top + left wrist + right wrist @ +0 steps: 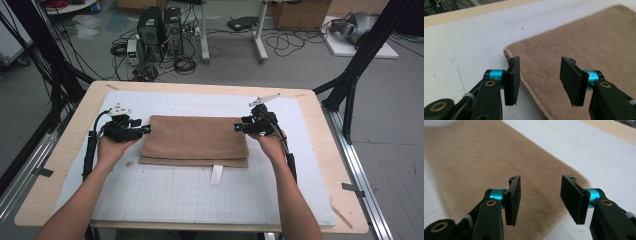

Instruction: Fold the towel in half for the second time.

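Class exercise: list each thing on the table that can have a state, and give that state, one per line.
Brown towel: folded in layers, lying flat on the white mat.
White tag: sticks out from the towel's near edge.
Left gripper: open, nothing between the jaws.
Right gripper: open, nothing between the jaws.
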A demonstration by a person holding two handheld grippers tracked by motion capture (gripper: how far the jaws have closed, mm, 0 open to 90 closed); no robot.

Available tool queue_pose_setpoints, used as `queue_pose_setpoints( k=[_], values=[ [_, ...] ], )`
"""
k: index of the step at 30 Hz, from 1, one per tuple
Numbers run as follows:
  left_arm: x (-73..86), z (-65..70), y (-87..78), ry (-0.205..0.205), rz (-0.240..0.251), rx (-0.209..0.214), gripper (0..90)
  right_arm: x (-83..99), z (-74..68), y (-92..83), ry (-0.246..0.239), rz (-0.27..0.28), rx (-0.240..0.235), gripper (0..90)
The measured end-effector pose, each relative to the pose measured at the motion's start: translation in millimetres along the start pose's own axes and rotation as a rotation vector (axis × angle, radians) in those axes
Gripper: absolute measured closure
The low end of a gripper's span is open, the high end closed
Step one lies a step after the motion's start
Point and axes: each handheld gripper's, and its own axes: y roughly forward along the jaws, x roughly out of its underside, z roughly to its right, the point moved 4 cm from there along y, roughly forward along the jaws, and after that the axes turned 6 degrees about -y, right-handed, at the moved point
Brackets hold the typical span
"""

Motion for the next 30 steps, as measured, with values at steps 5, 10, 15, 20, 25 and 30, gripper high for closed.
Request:
queue_pose_setpoints(
  k=[5, 10, 15, 20, 25, 30],
  values=[
    [17.4, 15.0, -11.0, 0.060, -0.018, 0.026, 51.9, 18.9, -20.1, -7.3, -0.037, 0.003, -0.002, 50.6],
    [34.1, 23.5, -17.7, 0.076, -0.041, 0.050, 57.6, 42.1, -38.0, -8.3, -0.041, -0.004, -0.028, 53.3],
    [52.3, 25.1, -12.6, 0.106, -0.129, 0.062, 62.7, 61.9, -50.0, -2.6, -0.053, -0.046, -0.039, 55.4],
    [59.4, 24.7, -8.8, 0.106, -0.124, 0.048, 69.3, 70.7, -52.5, 5.9, -0.048, -0.056, -0.035, 60.8],
    [58.1, 24.5, -8.7, 0.107, -0.115, 0.049, 81.9, 69.9, -50.6, 6.2, -0.062, -0.047, -0.043, 80.3],
    [53.9, 21.8, -15.2, 0.073, -0.086, 0.058, 86.1, 64.9, -49.2, -2.2, -0.058, -0.023, -0.056, 84.6]
  ],
)
